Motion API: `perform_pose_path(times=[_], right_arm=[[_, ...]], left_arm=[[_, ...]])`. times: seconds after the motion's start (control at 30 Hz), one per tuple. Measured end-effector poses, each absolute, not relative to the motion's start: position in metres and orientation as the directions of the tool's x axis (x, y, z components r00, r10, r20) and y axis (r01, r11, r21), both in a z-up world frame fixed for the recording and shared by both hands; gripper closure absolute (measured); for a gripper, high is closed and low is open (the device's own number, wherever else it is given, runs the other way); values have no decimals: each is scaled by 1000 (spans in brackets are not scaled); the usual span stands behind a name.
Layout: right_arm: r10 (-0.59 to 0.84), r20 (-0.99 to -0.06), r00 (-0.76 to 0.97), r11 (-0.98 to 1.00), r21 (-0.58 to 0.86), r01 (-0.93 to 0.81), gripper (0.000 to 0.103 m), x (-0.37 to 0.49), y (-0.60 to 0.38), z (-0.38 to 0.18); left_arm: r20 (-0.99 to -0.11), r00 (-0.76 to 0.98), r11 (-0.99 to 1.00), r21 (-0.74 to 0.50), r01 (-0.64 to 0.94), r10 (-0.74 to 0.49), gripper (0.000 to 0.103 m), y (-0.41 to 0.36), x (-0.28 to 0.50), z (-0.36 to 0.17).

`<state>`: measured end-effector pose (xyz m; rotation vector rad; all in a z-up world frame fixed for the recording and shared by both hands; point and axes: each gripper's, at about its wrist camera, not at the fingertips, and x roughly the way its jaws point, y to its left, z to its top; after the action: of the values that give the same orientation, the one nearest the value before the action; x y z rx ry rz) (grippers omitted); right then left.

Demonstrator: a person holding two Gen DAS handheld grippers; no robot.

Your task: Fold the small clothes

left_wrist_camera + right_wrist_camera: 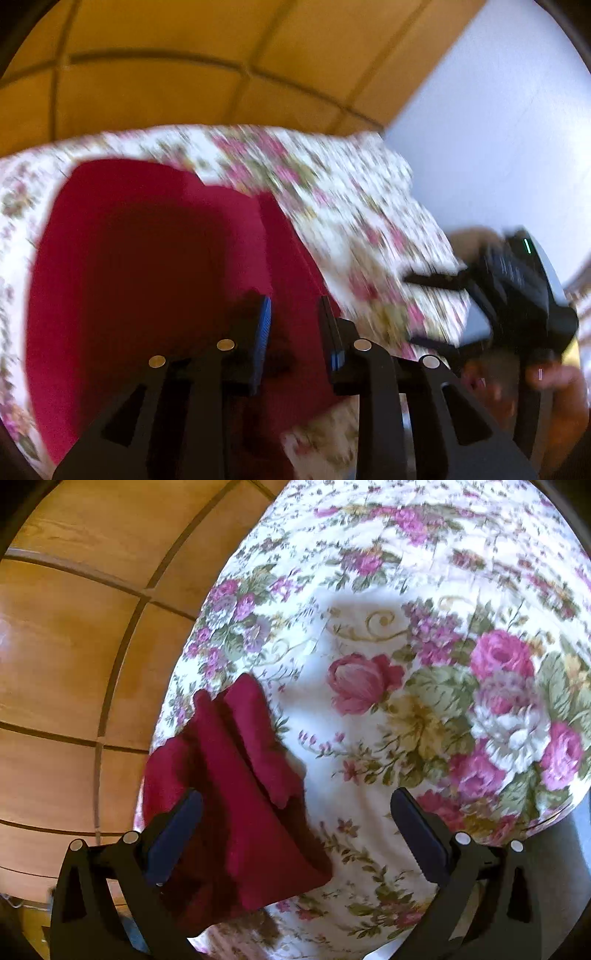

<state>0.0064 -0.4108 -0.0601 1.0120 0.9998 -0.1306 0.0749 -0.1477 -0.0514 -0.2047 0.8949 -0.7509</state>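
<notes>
A dark red garment [147,266] lies on a table covered with a floral cloth [332,192]. In the right wrist view the garment [236,794] is folded into a thick bundle near the table's left edge. My left gripper [293,314] hovers over the garment with its jaws a small gap apart and nothing between them. My right gripper [295,812] is wide open above the cloth, its left finger [177,830] over the garment. In the left wrist view the right gripper [432,306] shows at the right, open and blurred.
The floral cloth [424,664] covers a round table. A tiled brown floor [74,646] lies left of the table edge. A pale wall [498,129] rises at the right of the left wrist view. The person's hand [554,380] holds the right gripper.
</notes>
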Motion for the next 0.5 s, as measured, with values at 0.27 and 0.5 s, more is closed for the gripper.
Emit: perform_pose_path(times=[0.27, 0.5], right_arm=[[384, -694, 610, 588, 693, 418, 2, 17, -395, -53], [520, -626, 581, 542, 768, 342, 2, 29, -367, -63]], left_arm=[[-431, 529, 664, -272, 697, -731, 21, -107, -11, -23], [-408, 768, 864, -326, 384, -494, 21, -20, 2, -38]])
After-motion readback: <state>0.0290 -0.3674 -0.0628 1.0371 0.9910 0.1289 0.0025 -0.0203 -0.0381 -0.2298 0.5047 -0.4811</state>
